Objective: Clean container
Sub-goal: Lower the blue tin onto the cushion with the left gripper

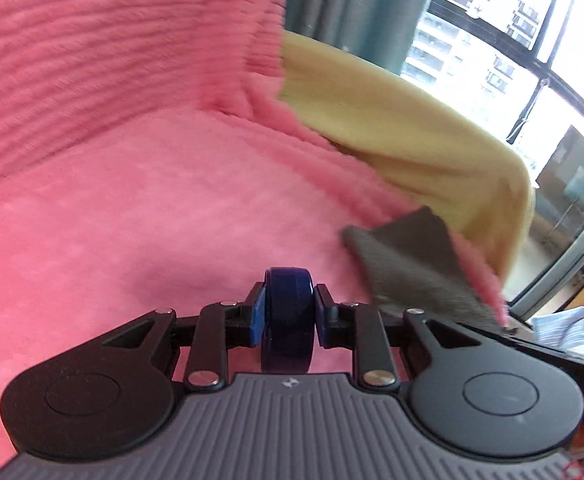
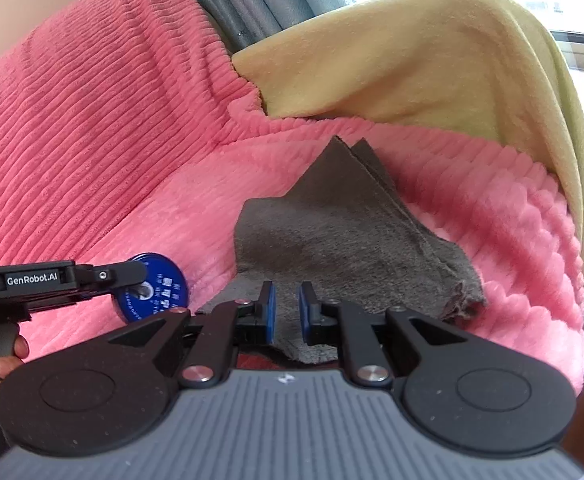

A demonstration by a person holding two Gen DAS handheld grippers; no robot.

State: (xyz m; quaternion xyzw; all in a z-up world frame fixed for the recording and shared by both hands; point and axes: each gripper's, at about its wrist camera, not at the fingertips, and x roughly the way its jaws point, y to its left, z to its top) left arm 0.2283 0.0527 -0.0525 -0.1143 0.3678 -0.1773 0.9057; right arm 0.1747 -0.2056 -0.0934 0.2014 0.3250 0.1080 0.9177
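Note:
My left gripper (image 1: pixel 288 314) is shut on a small round blue container (image 1: pixel 288 320), held on edge between the blue pads. In the right wrist view the container (image 2: pixel 154 288) shows its blue printed face at the lower left, held by the left gripper (image 2: pixel 132 280). A grey cloth (image 2: pixel 331 232) lies folded on the pink seat. My right gripper (image 2: pixel 286 312) sits at the cloth's near edge with its jaws slightly apart around a fold of it. The cloth also shows in the left wrist view (image 1: pixel 411 264) at the right.
A pink ribbed plush cover (image 2: pixel 92 120) spreads over the seat and backrest. A yellow blanket (image 2: pixel 431 60) drapes over the right side. Grey curtains (image 2: pixel 232 0) and a window (image 1: pixel 511 40) are behind. A hand (image 2: pixel 8 356) holds the left gripper.

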